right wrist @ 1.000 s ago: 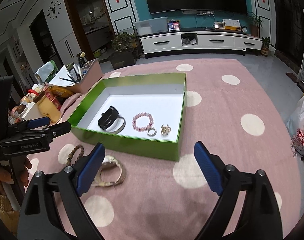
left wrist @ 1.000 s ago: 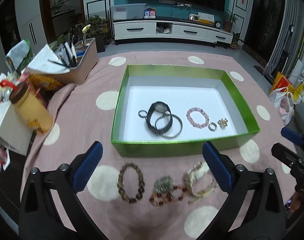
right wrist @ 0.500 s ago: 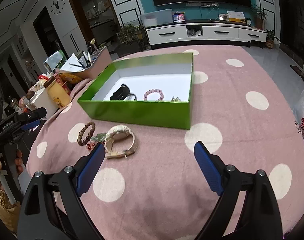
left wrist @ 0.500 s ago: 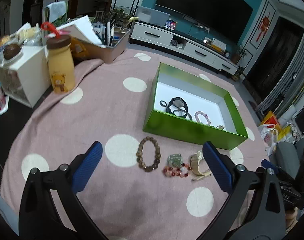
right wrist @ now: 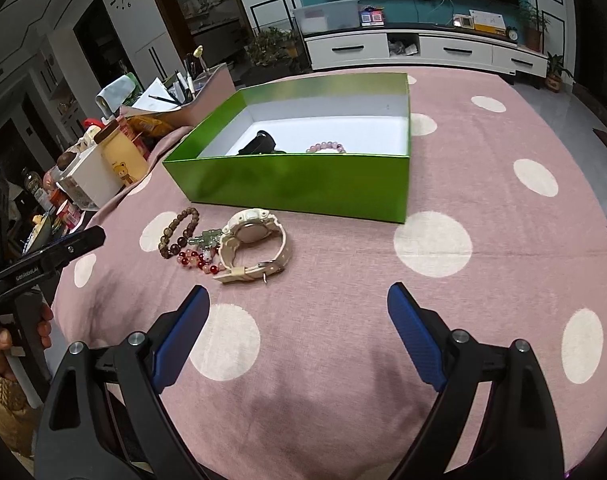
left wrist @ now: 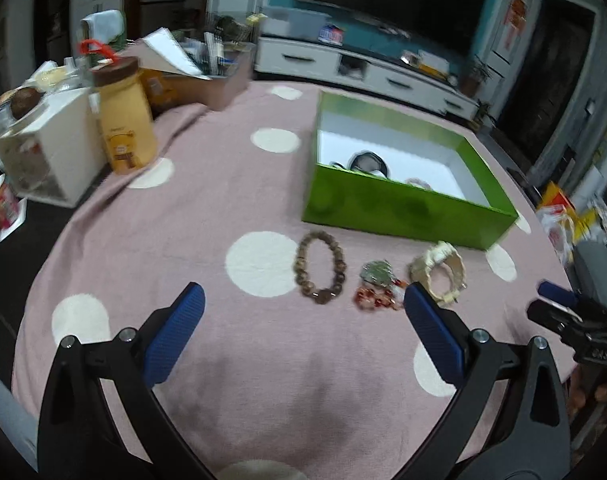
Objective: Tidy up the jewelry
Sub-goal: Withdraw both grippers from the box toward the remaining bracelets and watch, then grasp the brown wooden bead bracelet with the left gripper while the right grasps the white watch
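Observation:
A green box (left wrist: 407,208) (right wrist: 303,184) stands on the pink dotted tablecloth; it holds a black watch (right wrist: 259,144) and a pink bead bracelet (right wrist: 326,146). In front of it lie a brown bead bracelet (left wrist: 320,267) (right wrist: 179,226), a red bead bracelet with a green charm (left wrist: 377,290) (right wrist: 201,254) and a cream watch (left wrist: 439,272) (right wrist: 253,242). My left gripper (left wrist: 299,328) is open and empty, low over the cloth near the front edge. My right gripper (right wrist: 297,328) is open and empty, to the right of the loose pieces.
At the left stand a yellow jar (left wrist: 123,120), a white box (left wrist: 51,148) and a cardboard box with pens and papers (left wrist: 199,76). The table edge runs close on the left and front. The other gripper shows at each view's side (left wrist: 575,320) (right wrist: 43,260).
Both grippers have pulled back and dropped lower, away from the green box. The box's near wall now hides most of its contents. Both stay open; no jewelry has moved.

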